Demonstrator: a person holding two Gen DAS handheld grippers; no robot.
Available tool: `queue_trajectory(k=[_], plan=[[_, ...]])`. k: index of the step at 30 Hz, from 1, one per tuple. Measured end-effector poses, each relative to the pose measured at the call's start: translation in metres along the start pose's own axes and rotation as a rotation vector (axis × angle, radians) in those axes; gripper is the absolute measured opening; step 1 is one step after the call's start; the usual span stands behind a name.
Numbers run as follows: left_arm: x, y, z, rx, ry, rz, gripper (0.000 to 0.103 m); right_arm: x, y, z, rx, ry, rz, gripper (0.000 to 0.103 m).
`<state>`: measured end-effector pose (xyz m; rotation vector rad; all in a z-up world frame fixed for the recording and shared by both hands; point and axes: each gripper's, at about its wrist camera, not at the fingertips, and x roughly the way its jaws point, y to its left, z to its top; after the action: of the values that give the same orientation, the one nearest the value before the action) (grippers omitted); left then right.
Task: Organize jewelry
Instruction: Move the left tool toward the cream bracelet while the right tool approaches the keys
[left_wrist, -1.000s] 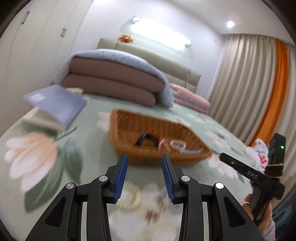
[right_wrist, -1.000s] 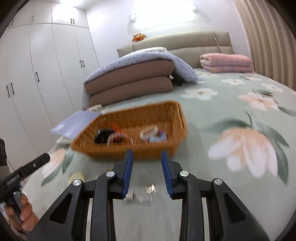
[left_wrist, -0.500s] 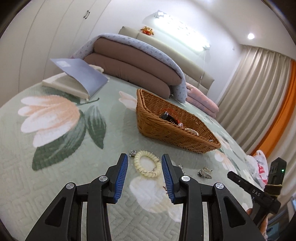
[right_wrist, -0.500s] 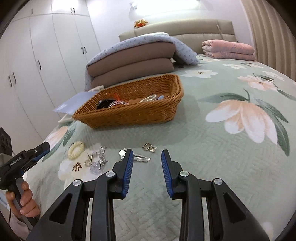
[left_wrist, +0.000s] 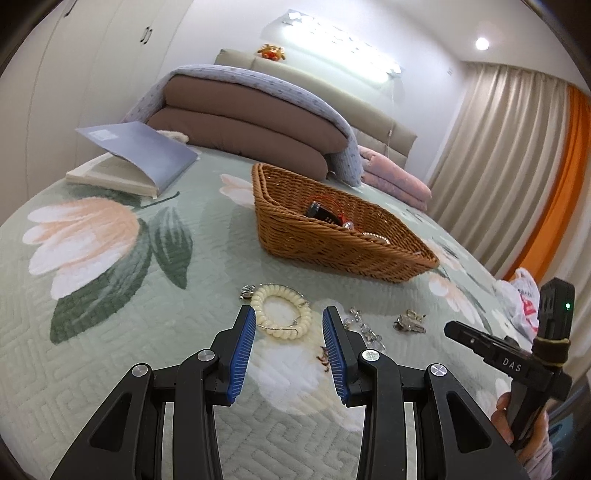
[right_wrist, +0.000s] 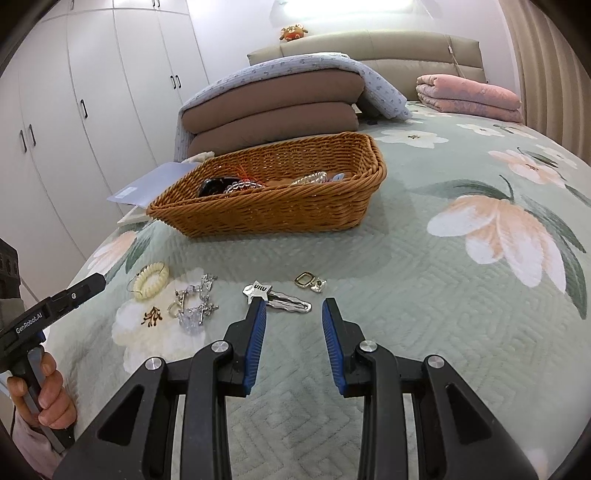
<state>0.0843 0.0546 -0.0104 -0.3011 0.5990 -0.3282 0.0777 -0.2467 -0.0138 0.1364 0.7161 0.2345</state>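
Note:
A wicker basket (left_wrist: 332, 243) (right_wrist: 280, 210) on the floral bedspread holds a dark item and beaded bracelets. Loose jewelry lies in front of it. A cream coil bracelet (left_wrist: 282, 314) (right_wrist: 151, 280) lies just beyond the tips of my left gripper (left_wrist: 288, 312), which is open and holds nothing. A small silver charm (left_wrist: 246, 291) sits left of the coil, and crystal pieces (left_wrist: 364, 328) (right_wrist: 195, 302) lie to its right. My right gripper (right_wrist: 294, 303) is open and holds nothing. A silver star hair clip (right_wrist: 284, 301) lies at its tips, with a gold square piece (right_wrist: 310, 282) just beyond.
An open book with a blue cover (left_wrist: 136, 158) lies at the left of the bed. Folded brown quilts (left_wrist: 251, 129) and a pink blanket (right_wrist: 469, 96) are stacked behind the basket. White wardrobe doors (right_wrist: 92, 92) stand on the left, and a white plastic bag (left_wrist: 521, 299) sits by the curtains.
Both grippers have come down toward the bedspread. The loose jewelry, blurred and low in view a second ago, now lies sharp just past the fingertips. Both jaws stayed equally wide.

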Motion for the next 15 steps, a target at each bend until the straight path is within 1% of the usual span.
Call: queue_trajectory(k=[3,5,8,11,15], plan=[[0.001,-0.003,-0.001,0.013,0.022,-0.015,0.039,0.002,0.002,0.000,-0.008,0.007,0.001,0.034],[0.005,-0.006,-0.004,0.021,0.060,-0.030,0.039,0.002,0.002,0.000,-0.014,0.009,0.003,0.034],[0.014,-0.010,-0.008,0.040,0.120,-0.024,0.039,0.005,0.004,0.000,-0.028,0.024,0.017,0.034],[0.017,-0.013,-0.010,0.057,0.139,-0.015,0.039,0.010,0.007,0.001,-0.045,0.048,0.037,0.034],[0.023,-0.011,-0.010,0.037,0.172,-0.017,0.039,0.015,0.011,-0.001,-0.065,0.068,0.036,0.034]])
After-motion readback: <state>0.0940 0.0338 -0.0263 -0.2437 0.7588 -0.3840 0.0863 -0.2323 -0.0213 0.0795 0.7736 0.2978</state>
